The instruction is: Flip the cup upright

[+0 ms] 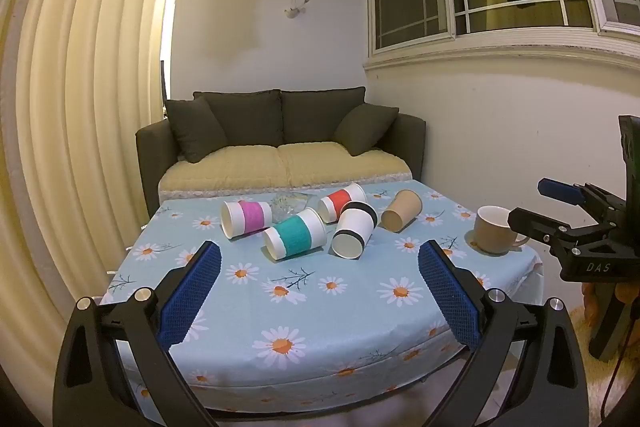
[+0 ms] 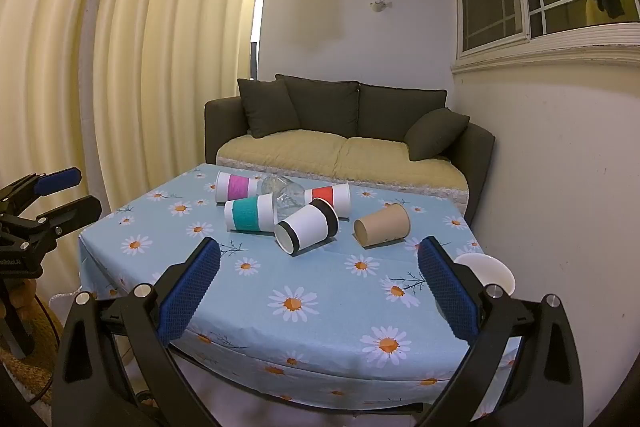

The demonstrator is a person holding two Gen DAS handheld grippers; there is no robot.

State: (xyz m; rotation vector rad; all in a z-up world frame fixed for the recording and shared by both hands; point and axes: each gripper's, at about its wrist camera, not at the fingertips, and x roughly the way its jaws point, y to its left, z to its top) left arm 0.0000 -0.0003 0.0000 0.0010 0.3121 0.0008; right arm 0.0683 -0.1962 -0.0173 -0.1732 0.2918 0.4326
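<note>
Several paper cups lie on their sides on the daisy tablecloth (image 1: pixel 328 307): a pink-sleeved one (image 1: pixel 246 219) (image 2: pixel 236 187), a teal one (image 1: pixel 294 234) (image 2: pixel 248 214), a black-banded white one (image 1: pixel 355 235) (image 2: pixel 307 225), a red one (image 1: pixel 342 203) (image 2: pixel 328 198) and a plain brown one (image 1: pixel 401 210) (image 2: pixel 382 225). My left gripper (image 1: pixel 320 291) is open and empty above the table's near edge, short of the cups. My right gripper (image 2: pixel 319 291) is open and empty too, and also shows at the right of the left wrist view (image 1: pixel 560 203).
A clear glass (image 1: pixel 289 205) (image 2: pixel 286 197) lies among the cups. A beige mug (image 1: pixel 496 230) stands upright at the table's right edge; its white rim (image 2: pixel 486 269) sits beside my right finger. A sofa (image 1: pixel 280 147) stands behind the table, a wall to the right.
</note>
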